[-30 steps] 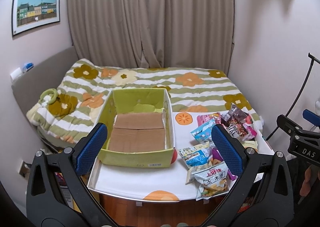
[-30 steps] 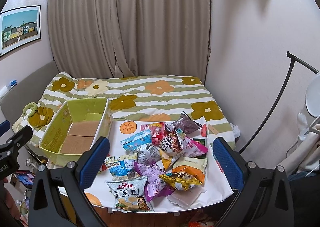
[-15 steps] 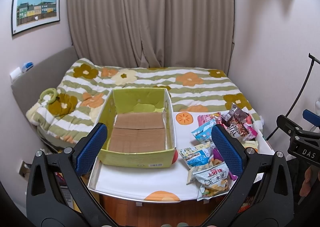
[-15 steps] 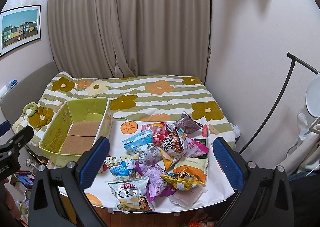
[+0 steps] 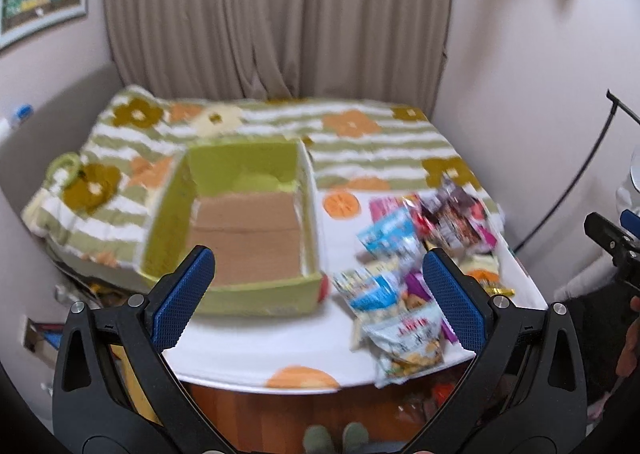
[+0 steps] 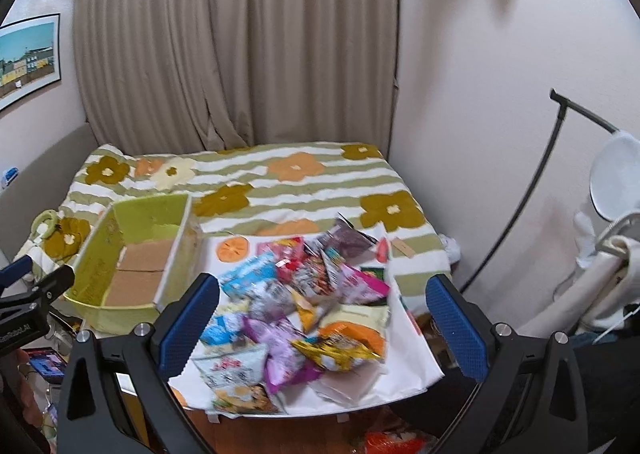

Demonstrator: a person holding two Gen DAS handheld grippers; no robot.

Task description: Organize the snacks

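A green cardboard box with a brown bottom stands empty on the left of a white-clothed table; it also shows in the right wrist view as the box. A pile of snack bags lies on the table's right half, seen closer as snack bags. My left gripper hangs open above the table's near edge, between box and pile. My right gripper stands open above the pile, holding nothing.
Behind the table lies a bed with a green striped flower blanket, curtains beyond it. A black lamp stand leans by the right wall, with a white garment hanging near it. Feet show below the table.
Both grippers have moved forward and a little down toward the table, so box and snacks look larger. The views are blurred by motion. Both stay open.
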